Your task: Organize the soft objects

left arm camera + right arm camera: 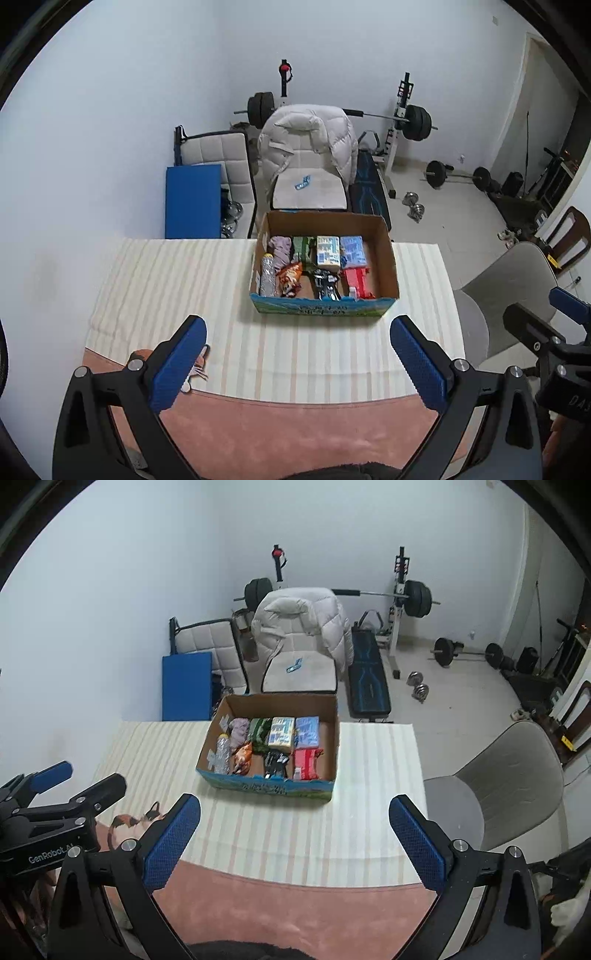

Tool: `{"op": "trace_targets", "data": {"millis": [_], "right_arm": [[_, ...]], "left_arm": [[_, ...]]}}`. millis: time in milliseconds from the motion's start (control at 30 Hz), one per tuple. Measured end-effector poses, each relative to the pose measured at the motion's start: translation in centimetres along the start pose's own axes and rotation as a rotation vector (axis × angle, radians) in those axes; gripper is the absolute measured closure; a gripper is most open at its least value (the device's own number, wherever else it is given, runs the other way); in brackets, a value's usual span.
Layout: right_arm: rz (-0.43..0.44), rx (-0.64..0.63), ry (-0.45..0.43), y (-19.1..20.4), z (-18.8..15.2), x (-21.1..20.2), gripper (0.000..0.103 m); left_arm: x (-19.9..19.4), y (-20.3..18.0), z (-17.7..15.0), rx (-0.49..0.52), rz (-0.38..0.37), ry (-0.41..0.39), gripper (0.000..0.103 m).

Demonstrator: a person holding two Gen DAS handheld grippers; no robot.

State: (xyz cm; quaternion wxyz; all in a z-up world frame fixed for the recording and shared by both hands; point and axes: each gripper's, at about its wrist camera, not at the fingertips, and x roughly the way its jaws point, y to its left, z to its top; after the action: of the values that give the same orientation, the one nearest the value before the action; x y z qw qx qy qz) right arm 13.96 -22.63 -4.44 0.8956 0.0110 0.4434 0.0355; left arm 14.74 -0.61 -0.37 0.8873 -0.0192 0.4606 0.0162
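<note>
A cardboard box (388, 258) (332, 738) stands at the far side of the striped tablecloth (166, 288) (369, 812). It holds a plastic bottle (268, 277), a mauve cloth (279, 249), a green pack (302, 249), two tissue packs (328, 251), an orange snack bag (290, 282), a black item (325, 284) and a red pack (356, 282). My left gripper (297, 356) is open and empty, well short of the box. My right gripper (295, 834) is open and empty too. A pink blanket (295, 432) (295, 912) with a cat print (127, 821) lies below both.
A grey chair (509, 786) stands right of the table. Behind the table are a chair with a white puffer jacket (306, 136), a blue mat (192, 199), a weight bench (367, 679) and barbells (417, 122). Each gripper shows at the edge of the other's view.
</note>
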Motion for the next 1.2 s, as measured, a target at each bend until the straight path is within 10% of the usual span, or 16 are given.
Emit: {"op": "trace_targets", "data": {"millis": [1200], "right_arm": [[-0.061, 0.034, -0.056, -1.0, 2.8, 0.2, 0.000]], "left_arm": [[0.2, 0.9, 2.3, 0.000, 0.001, -0.047, 0.001]]}}
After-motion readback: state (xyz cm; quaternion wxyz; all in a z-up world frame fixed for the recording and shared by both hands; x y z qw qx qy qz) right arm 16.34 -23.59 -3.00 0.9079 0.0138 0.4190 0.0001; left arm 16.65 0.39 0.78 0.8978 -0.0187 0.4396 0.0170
